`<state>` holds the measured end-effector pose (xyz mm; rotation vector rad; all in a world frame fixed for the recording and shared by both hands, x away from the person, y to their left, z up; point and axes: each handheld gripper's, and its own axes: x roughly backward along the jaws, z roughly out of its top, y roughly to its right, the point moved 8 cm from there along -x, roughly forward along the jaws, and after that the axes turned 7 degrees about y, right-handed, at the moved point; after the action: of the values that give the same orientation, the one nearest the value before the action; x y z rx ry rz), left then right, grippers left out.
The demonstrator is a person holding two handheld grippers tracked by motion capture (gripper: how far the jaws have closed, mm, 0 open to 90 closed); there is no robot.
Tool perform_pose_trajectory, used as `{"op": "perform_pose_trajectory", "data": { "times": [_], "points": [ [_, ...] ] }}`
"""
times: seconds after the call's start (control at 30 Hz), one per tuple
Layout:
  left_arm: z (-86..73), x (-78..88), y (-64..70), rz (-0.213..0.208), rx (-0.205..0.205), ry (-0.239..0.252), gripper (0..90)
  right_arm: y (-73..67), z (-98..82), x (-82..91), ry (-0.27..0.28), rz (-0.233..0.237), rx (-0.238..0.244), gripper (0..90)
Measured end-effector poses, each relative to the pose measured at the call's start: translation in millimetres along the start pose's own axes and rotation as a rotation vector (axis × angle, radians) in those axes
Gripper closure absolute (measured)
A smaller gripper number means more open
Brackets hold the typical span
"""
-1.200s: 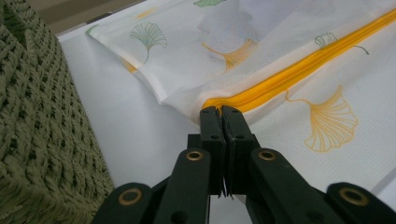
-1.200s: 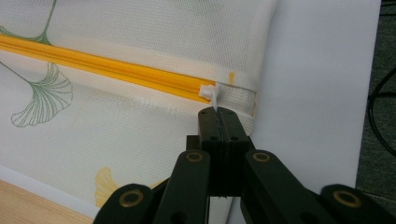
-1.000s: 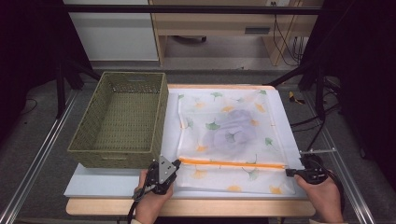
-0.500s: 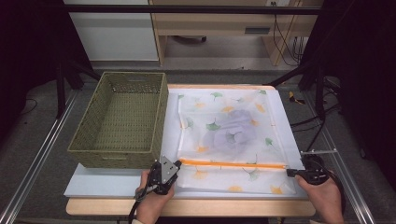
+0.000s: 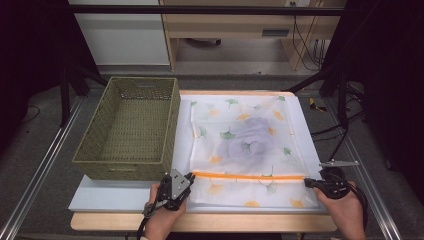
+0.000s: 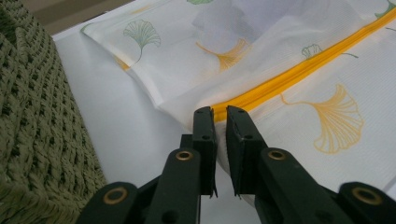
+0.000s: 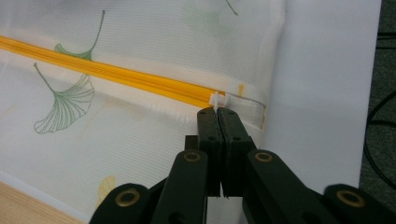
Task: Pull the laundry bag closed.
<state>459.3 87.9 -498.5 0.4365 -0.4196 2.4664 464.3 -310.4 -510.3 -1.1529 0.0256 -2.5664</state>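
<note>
Mesh bag (image 5: 245,145): flat on the white surface (image 5: 100,192), just right of the woven basket (image 5: 127,127); a pale garment (image 5: 247,142) shows through.
Zipper (image 5: 247,176): orange, zipped along its full length.
Zipper pull (image 7: 217,100): white, at the zipper's right end.
Left claw (image 6: 220,116): jaws have just been opening; narrow gap at the zipper's left end, pads off the fabric.
Right claw (image 7: 218,113): jaws pressed together, pinching the zipper pull.

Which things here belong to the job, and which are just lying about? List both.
Job in hand: mesh bag; yellow zipper; white zipper pull; grey garment inside the bag.
Lying about: wicker basket, empty; wooden desk behind.
</note>
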Motion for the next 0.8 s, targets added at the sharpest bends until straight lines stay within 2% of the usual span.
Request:
{"op": "perform_pose_trajectory", "data": {
  "times": [0.13, 0.3, 0.33, 0.5, 0.57, 0.8],
  "points": [
    [3.3, 0.7, 1.3, 0.001, -0.021, 0.016, 76.2, -1.5, 4.4, 1.1, 0.036, 0.006, 0.01, 79.8],
    [9.1, 0.5, 3.8, -0.006, 0.0, 0.053, 60.4, -4.2, 9.5, 2.4, 0.083, 0.013, 0.032, 66.8],
    [10.7, 0.1, 3.2, -0.005, -0.005, 0.064, 55.3, -5.6, 11.0, 2.6, 0.097, 0.018, 0.05, 64.2],
    [16.7, 3.0, 9.1, -0.042, 0.031, 0.094, 42.0, -12.1, 18.4, 4.2, 0.16, 0.034, 0.091, 52.0],
    [19.6, 4.7, 11.6, -0.058, 0.037, 0.107, 38.0, -13.8, 20.9, 5.3, 0.182, 0.038, 0.092, 47.8],
    [28.8, 15.5, 17.4, -0.093, 0.086, 0.142, 23.9, -17.4, 36.9, 14.0, 0.313, 0.058, 0.11, 32.2]
  ]
}}
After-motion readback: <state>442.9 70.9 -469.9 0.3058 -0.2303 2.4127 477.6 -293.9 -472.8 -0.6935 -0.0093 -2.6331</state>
